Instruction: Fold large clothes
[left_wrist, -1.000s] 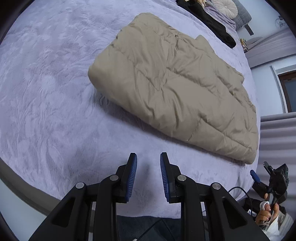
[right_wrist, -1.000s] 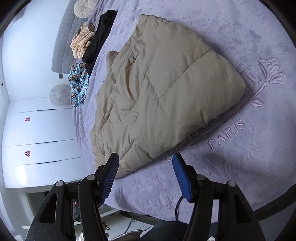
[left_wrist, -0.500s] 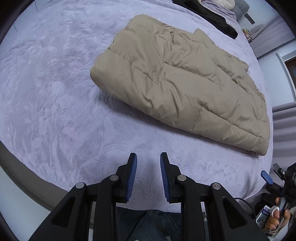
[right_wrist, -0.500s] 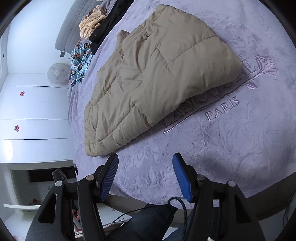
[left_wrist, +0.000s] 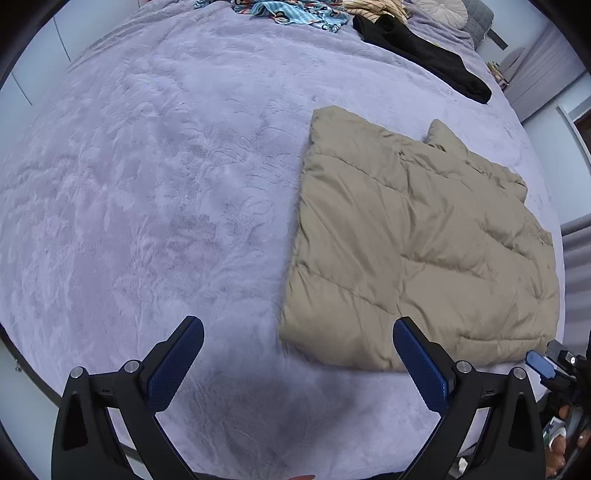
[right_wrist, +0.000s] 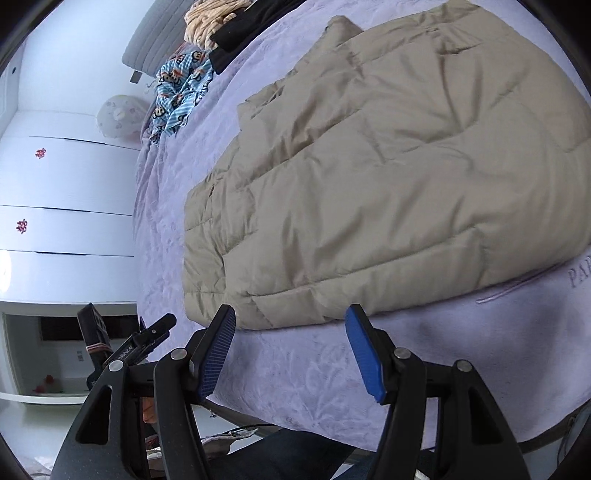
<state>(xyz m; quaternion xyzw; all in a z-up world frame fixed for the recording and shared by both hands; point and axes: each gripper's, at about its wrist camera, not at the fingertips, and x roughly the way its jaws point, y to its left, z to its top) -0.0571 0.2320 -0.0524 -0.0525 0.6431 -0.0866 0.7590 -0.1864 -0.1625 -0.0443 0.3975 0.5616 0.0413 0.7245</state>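
Left wrist view, nearest first: the left claw (left_wrist: 297, 363) has just been opening and now stands spread wide over the lavender plush bedspread (left_wrist: 147, 206), with nothing between its blue pads, the near corner of the beige quilted coat (left_wrist: 417, 240) lying just beyond its right pad. In the right wrist view the right claw (right_wrist: 291, 354) is about half spread and likewise empty, hovering at the bed's edge with the coat's near hem (right_wrist: 295, 295) just past its tips. The coat lies folded into a thick rectangle on the bed. It looks puffy and light, soft enough to slump, and the smooth shell is probably slippery, so a shallow pinch may slide off or catch only the top layer. The better hold seems to be deep bites at the two near corners, each pad pair closing through all layers along a stitched seam. Farther off, a black garment (left_wrist: 424, 55) and a blue patterned cloth (left_wrist: 295, 11) lie near the headboard.
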